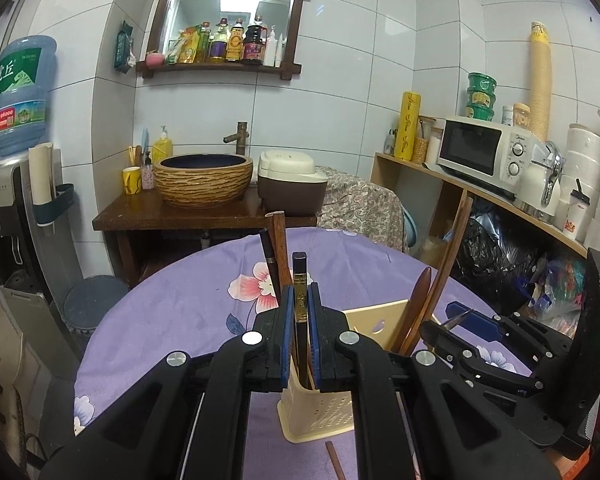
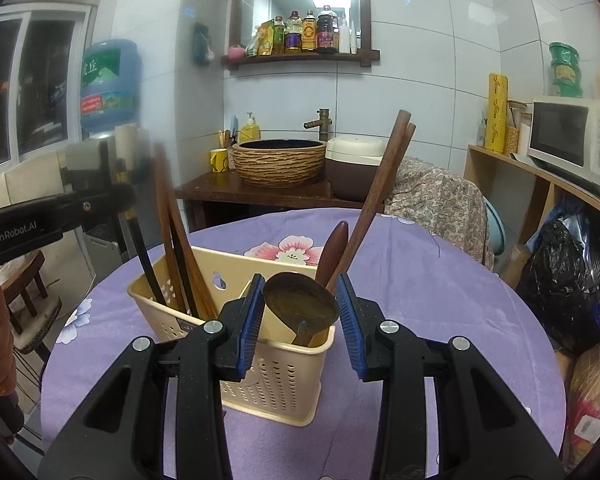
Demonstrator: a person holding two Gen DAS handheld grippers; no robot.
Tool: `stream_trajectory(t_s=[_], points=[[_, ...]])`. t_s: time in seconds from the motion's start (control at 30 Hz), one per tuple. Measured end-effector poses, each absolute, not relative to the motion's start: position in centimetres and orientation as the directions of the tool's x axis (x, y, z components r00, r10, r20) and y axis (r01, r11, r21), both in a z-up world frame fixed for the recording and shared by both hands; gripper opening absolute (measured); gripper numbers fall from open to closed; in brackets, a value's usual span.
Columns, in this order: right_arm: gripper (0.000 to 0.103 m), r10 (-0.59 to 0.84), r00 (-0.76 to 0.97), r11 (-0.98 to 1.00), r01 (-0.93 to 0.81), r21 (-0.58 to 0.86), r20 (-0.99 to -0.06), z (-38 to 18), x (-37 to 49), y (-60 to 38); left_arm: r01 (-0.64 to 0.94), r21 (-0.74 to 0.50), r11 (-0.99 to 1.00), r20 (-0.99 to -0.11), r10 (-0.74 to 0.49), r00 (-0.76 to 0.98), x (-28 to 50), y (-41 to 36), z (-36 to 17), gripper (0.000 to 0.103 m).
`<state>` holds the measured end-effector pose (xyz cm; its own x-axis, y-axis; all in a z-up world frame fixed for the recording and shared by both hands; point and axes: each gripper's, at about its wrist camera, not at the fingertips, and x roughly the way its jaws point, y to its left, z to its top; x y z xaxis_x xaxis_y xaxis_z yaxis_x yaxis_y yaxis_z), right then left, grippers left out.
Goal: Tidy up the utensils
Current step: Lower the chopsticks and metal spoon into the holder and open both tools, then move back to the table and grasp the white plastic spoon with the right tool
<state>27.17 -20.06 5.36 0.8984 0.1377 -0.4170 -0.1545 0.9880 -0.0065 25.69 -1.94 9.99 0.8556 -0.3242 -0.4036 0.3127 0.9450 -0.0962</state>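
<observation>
A cream perforated utensil holder (image 1: 320, 412) (image 2: 260, 372) stands on the purple flowered tablecloth. My left gripper (image 1: 300, 304) is shut on a black chopstick (image 1: 300, 280) with a gold band, held upright with its lower end inside the holder's left compartment. Other chopsticks (image 1: 276, 248) stand there too. My right gripper (image 2: 300, 300) is open around the bowl of a dark spoon (image 2: 300, 300) that stands in the holder's right compartment, pads just beside it. Long wooden utensils (image 2: 384, 184) and a wooden spoon handle (image 2: 334, 246) lean in that compartment.
A loose brown chopstick (image 1: 336, 460) lies on the cloth (image 2: 420, 264) in front of the holder. Behind the round table are a wooden counter with a woven basin (image 2: 280, 160) and rice cooker (image 2: 352, 164). A shelf with a microwave (image 1: 484, 152) is at right.
</observation>
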Motion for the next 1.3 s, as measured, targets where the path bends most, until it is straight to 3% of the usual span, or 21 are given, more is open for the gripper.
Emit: stream_trajectory(t_s=[0.13, 0.23, 0.3, 0.37, 0.43, 0.53, 0.6, 0.8, 1.2, 1.3], points=[[0.041, 0.129, 0.908, 0.989, -0.149, -0.019, -0.399, 5.4, 26.6, -19.8, 0.315, -0.102, 0.944, -0.399, -0.328, 0.856, 25.3, -1.8, 10.0, 0.008], [0.058, 0.132, 0.913, 0.989, -0.149, -0.013, -0.387, 5.5, 26.0, -19.9, 0.318, -0.106, 0.942, -0.397, -0.333, 0.855, 24.9, -1.6, 9.9, 0.015], [0.059, 0.139, 0.916, 0.989, -0.15, -0.001, -0.377, 5.7, 25.3, -20.0, 0.319, -0.12, 0.94, -0.39, -0.34, 0.856, 24.3, -1.2, 9.8, 0.045], [0.059, 0.141, 0.915, 0.989, -0.149, 0.006, -0.378, 5.7, 24.7, -20.2, 0.313, -0.123, 0.942, -0.371, -0.336, 0.866, 23.4, -0.8, 9.7, 0.057], [0.061, 0.133, 0.916, 0.99, -0.142, 0.004, -0.378, 5.5, 23.8, -20.4, 0.309, -0.106, 0.945, -0.369, -0.326, 0.871, 22.5, -0.7, 9.3, 0.061], [0.072, 0.117, 0.919, 0.991, -0.13, -0.011, -0.377, 5.2, 22.5, -20.4, 0.295, -0.104, 0.95, -0.381, -0.312, 0.87, 21.3, -0.1, 8.3, 0.073], [0.072, 0.112, 0.913, 0.991, -0.129, -0.017, -0.393, 4.8, 21.7, -20.3, 0.295, -0.117, 0.948, -0.394, -0.317, 0.863, 20.7, 0.3, 7.5, 0.08], [0.072, 0.132, 0.856, 0.988, -0.152, 0.001, -0.5, 2.4, 19.3, -19.6, 0.246, -0.093, 0.965, -0.463, -0.26, 0.847, 18.6, 1.1, 4.0, 0.087], [0.071, 0.114, 0.651, 0.98, -0.196, -0.02, -0.75, -7.0, 15.7, -16.0, 0.153, -0.037, 0.988, -0.593, -0.145, 0.792, 15.4, 2.5, -2.3, 0.09], [0.063, 0.12, 0.627, 0.98, -0.197, -0.008, -0.77, -8.1, 15.4, -15.1, 0.148, -0.036, 0.988, -0.605, -0.139, 0.784, 15.2, 2.7, -2.7, 0.09]])
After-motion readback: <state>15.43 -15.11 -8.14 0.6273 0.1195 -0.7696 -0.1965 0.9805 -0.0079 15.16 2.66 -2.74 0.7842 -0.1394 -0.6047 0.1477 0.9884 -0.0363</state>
